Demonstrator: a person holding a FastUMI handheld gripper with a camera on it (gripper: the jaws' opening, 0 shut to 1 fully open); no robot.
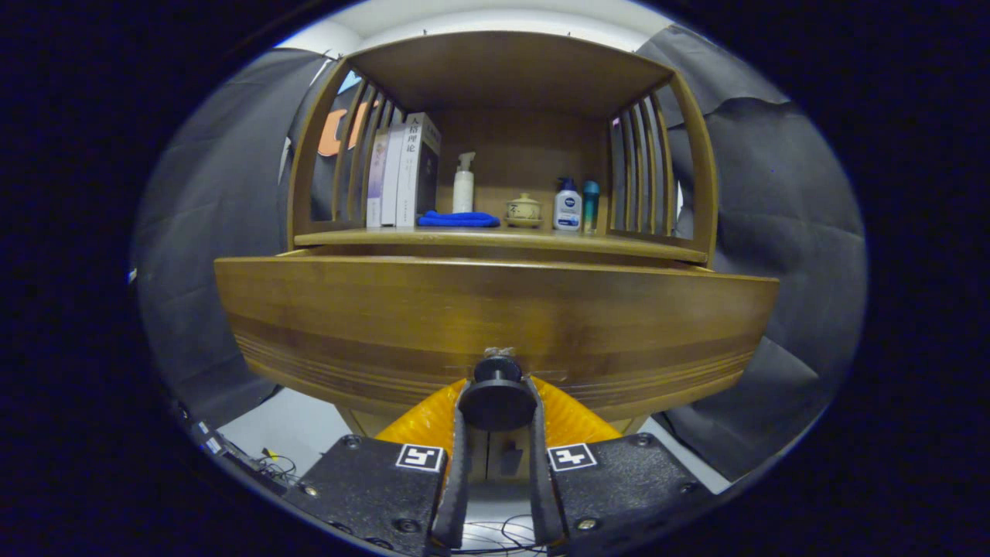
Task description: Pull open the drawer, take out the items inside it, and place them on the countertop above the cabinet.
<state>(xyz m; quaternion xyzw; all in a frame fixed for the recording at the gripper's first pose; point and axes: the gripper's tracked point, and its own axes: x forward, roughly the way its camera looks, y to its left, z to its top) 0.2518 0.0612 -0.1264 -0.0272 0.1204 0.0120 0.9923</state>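
Gripper view: hand-held gripper (497, 402) clamped on one drawer (495, 325) knob (497, 396); three books (402, 174).

Drawer front (495, 309) hides the drawer's contents.

Drawer front (495, 309) just beyond gripper (496, 402)

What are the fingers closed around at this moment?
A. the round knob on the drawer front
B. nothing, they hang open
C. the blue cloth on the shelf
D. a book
A: the gripper has a finger pressed on either side of the round knob on the drawer front.
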